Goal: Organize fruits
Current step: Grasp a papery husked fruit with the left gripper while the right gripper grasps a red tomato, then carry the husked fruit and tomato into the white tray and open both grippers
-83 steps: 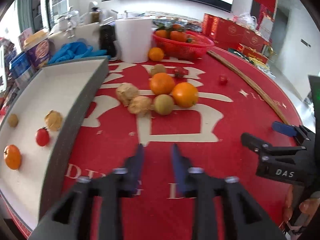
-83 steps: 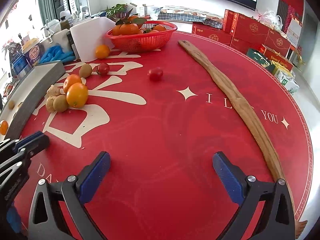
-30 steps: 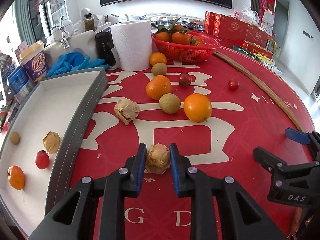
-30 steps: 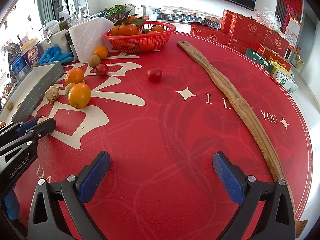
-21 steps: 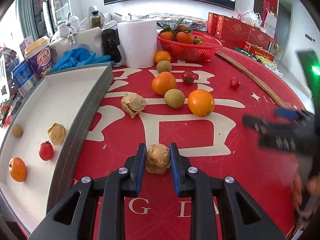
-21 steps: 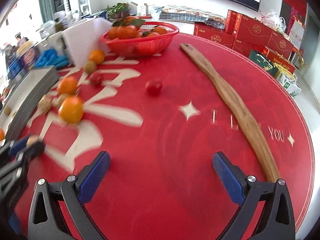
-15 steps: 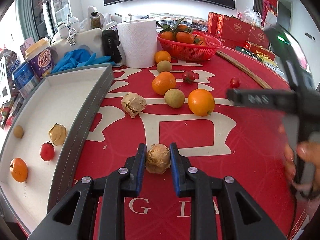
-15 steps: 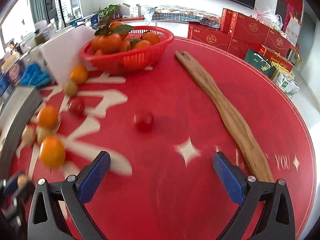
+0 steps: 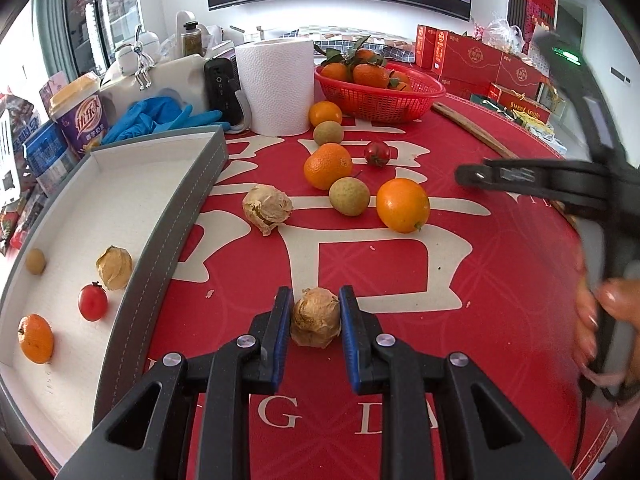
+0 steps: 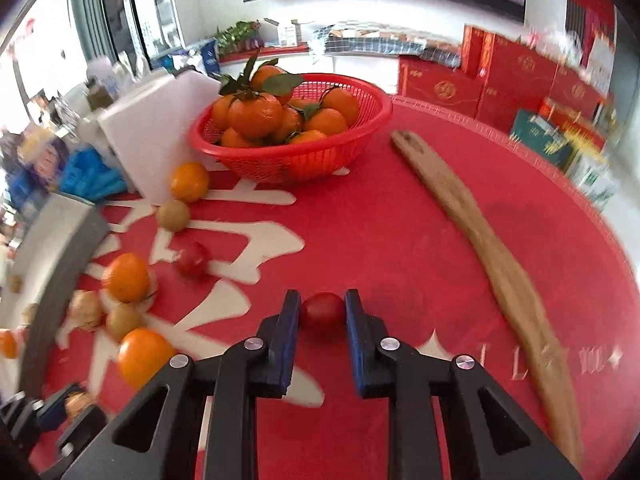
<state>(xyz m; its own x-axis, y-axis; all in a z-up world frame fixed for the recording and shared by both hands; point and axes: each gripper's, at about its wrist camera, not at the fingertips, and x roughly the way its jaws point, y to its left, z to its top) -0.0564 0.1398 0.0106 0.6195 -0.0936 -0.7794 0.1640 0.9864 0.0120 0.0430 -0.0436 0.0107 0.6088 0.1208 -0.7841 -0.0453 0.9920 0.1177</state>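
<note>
My left gripper (image 9: 315, 292) is shut on a papery husked fruit (image 9: 316, 320) resting on the red tablecloth. To its left stands the grey-walled white tray (image 9: 160, 248), holding a small orange (image 9: 36, 338), a cherry tomato (image 9: 93, 303), a husked fruit (image 9: 115, 267) and a small brown fruit (image 9: 35, 261). My right gripper (image 10: 322, 296) is closing its jaws, and its blue pads touch both sides of a red cherry tomato (image 10: 323, 314) on the cloth. Loose oranges (image 9: 403, 205), a second husked fruit (image 9: 267, 209), a green-brown fruit (image 9: 349, 196) and another tomato (image 9: 377, 153) lie between.
A red basket (image 10: 360, 136) of leafy oranges stands at the back, with a paper towel roll (image 9: 276, 84) and blue gloves (image 9: 160, 114) to its left. A long wooden stick (image 10: 492, 252) lies to the right. Red boxes (image 10: 516, 76) line the far edge.
The right gripper moved forward across the table to the lone cherry tomato, and its wide-open jaws came together around it. The left gripper stayed still, holding the husked fruit.
</note>
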